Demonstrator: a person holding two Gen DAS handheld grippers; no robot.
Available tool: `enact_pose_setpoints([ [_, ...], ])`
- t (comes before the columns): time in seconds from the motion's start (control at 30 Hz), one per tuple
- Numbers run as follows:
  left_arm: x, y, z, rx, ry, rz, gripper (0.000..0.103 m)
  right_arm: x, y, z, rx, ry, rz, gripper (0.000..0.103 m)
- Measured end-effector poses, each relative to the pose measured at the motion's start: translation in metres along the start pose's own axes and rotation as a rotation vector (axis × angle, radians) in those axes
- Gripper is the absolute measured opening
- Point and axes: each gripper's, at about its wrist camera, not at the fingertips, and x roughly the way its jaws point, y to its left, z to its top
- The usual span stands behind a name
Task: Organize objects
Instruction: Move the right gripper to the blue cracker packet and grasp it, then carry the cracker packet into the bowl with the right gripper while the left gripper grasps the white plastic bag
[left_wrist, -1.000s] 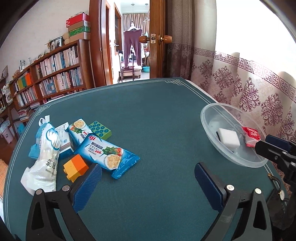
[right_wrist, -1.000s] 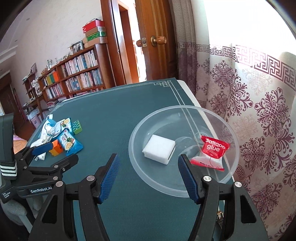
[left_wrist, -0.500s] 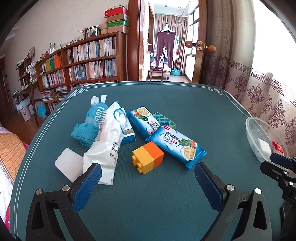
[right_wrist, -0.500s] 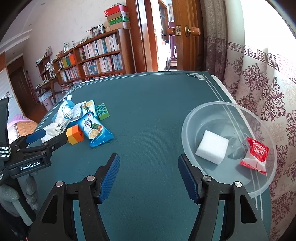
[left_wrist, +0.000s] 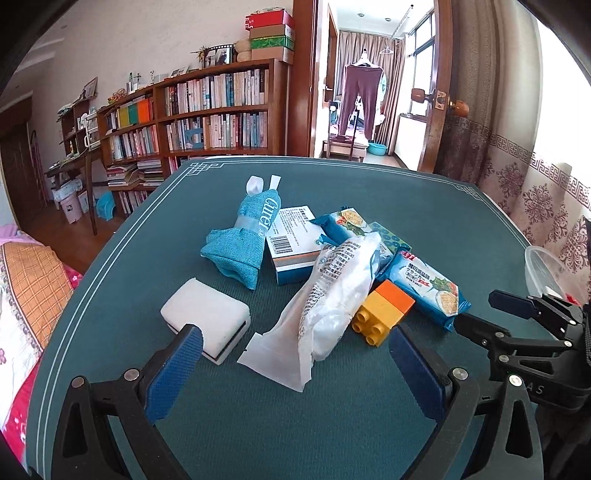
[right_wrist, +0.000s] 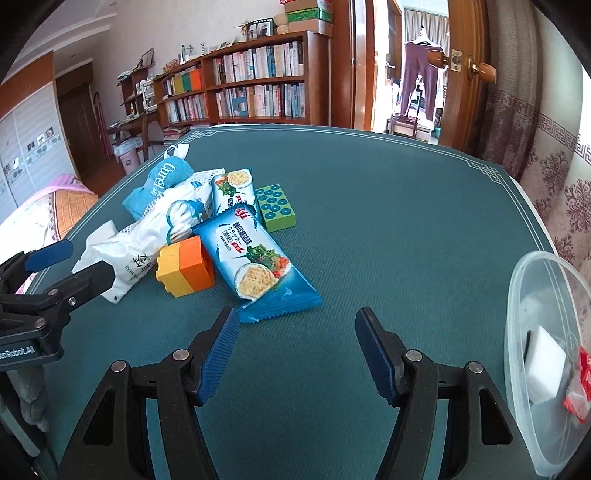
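Both jaws stand wide apart, holding nothing. Toys and snack packs sit piled on the worktop (right_wrist: 406, 221). If the right gripper (right_wrist: 295, 354) grabs the cracker pack (right_wrist: 255, 262), the leaning orange block (right_wrist: 188, 269) could get knocked, missing the bowl (right_wrist: 517, 295).

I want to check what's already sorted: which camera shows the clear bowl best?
The right wrist view: the clear bowl shows its inside, holding a white sponge and red packet. The left wrist view catches only its rim.
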Motion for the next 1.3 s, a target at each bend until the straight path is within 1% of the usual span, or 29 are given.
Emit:
enact_pose_setpoints([
  [0.2, -0.001, 0.008, 0.002, -0.021, -0.002, -0.009, 0.102, 0.023, 0.013, 0.015, -0.088, 0.021, 0.017, 0.067],
  [0.33, -0.001, 0.009, 0.003, -0.020, -0.003, -0.008, 0.102, 0.036, 0.016, 0.018, -0.159, 0.055, -0.005, 0.067],
  [0.4, 0.001, 0.009, 0.003, -0.017, 0.002, -0.005, 0.102, 0.043, 0.013, 0.018, -0.146, 0.075, 0.002, 0.067],
  [0.5, 0.005, 0.008, 0.003, -0.007, 0.010, 0.001, 0.102, 0.047, 0.007, 0.020, -0.110, 0.076, 0.030, 0.067],
  [0.67, 0.013, 0.003, 0.005, 0.031, 0.026, 0.005, 0.102, 0.050, 0.008, 0.023, -0.093, 0.079, 0.034, 0.066],
  [0.7, 0.014, 0.002, 0.006, 0.039, 0.029, 0.008, 0.102, 0.049, 0.008, 0.023, -0.088, 0.078, 0.037, 0.062],
  [0.73, 0.016, 0.001, 0.006, 0.046, 0.030, 0.011, 0.102, 0.048, 0.007, 0.023, -0.084, 0.076, 0.037, 0.054],
  [0.8, 0.021, -0.002, 0.007, 0.062, 0.035, 0.016, 0.102, 0.046, 0.006, 0.022, -0.075, 0.077, 0.022, 0.046],
  [0.87, 0.024, -0.006, 0.008, 0.079, 0.037, 0.019, 0.102, 0.043, 0.003, 0.020, -0.053, 0.077, 0.017, 0.045],
  [0.93, 0.028, -0.010, 0.009, 0.099, 0.035, 0.018, 0.102, 0.039, -0.002, 0.016, -0.031, 0.075, -0.008, 0.045],
  [1.1, 0.038, -0.016, 0.008, 0.129, 0.053, 0.021, 0.102, 0.022, -0.009, -0.002, 0.010, 0.061, -0.044, 0.045],
  [1.3, 0.048, -0.022, 0.010, 0.146, 0.064, 0.017, 0.102, 0.007, -0.007, -0.020, 0.031, 0.053, -0.068, 0.045],
])
